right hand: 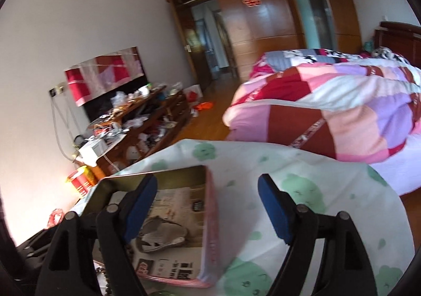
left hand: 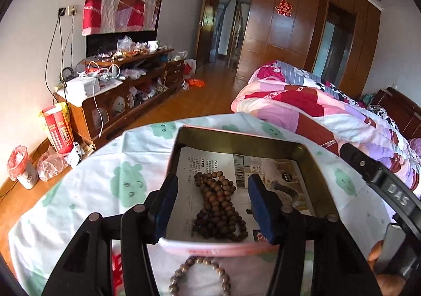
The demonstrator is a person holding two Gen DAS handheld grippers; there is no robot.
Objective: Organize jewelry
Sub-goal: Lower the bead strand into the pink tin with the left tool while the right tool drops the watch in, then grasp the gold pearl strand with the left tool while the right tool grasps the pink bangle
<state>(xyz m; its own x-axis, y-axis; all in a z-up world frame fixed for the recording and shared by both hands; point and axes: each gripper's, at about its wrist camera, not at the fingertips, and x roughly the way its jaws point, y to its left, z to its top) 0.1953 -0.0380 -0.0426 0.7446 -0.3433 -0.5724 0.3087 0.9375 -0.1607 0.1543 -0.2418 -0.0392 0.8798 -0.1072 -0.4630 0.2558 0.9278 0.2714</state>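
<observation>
Nearest the left wrist camera: a brown beaded bracelet [left hand: 201,279] lying on the cloth-covered counter [left hand: 86,190], just outside the near wall of a shallow pink tin [left hand: 210,251], beside a scrap of red cord [left hand: 117,269]. Directly above, the left tongs [left hand: 213,206], spread, blue pads apart, nothing pinched between them. Below and between those pads, inside the tin, a long string of dark wooden beads [left hand: 218,203] heaped on a printed paper lining [left hand: 192,164]. At the right edge, part of a hand [left hand: 381,269] gripping the other black tool.

From the right wrist view: the right tongs [right hand: 208,206], spread wide and empty, left pad over the tin [right hand: 210,230], right pad over bare cloth. Blurred picture, so fine detail lost. A few beads barely visible at the bottom edge.

Likely step: beads placed in the tin, loose bracelet next. To do it well: lower the left tongs over the bracelet with pads straddling one side of the loop, close gently so beads do not roll out, lift clear over the tin wall, then release low beside the heap, not on top. Cloth possibly slippery; tin liable to slide if nudged.

Farther off: a quilted patchwork bedspread [left hand: 329,111], a cluttered wooden cabinet [left hand: 126,85] along the wall, wooden wardrobe doors [left hand: 284,19] at the back.
</observation>
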